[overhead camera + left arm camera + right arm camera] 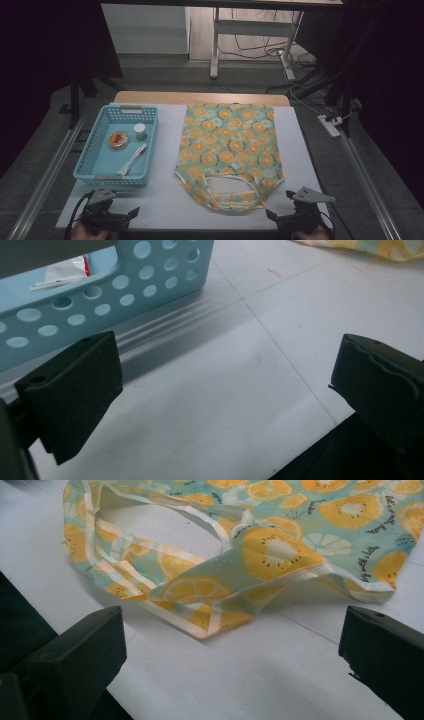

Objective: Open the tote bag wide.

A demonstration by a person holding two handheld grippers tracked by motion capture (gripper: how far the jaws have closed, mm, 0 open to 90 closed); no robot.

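A tote bag (pixel 227 150) printed with orange slices lies flat mid-table, handles toward me; its handle end (pixel 280 550) is just beyond my right gripper. To the left stands a light blue perforated basket (pixel 95 150) holding a round red-and-yellow tin (pixel 118 140), a small white jar (pixel 140 131) and a white sachet (pixel 132 159). My left gripper (pixel 111 216) sits at the table's front left, open over bare mat (pixel 225 365), with the basket wall (pixel 115 290) just ahead. At the front right, my right gripper (pixel 296 216) is open and empty (pixel 232 630).
A white mat (pixel 165 200) covers the table, with the wooden edge (pixel 200 97) at the back. Metal rails (pixel 45 175) run along both sides. A power strip (pixel 330 125) and cables lie on the floor at right; a desk frame (pixel 215 45) stands behind.
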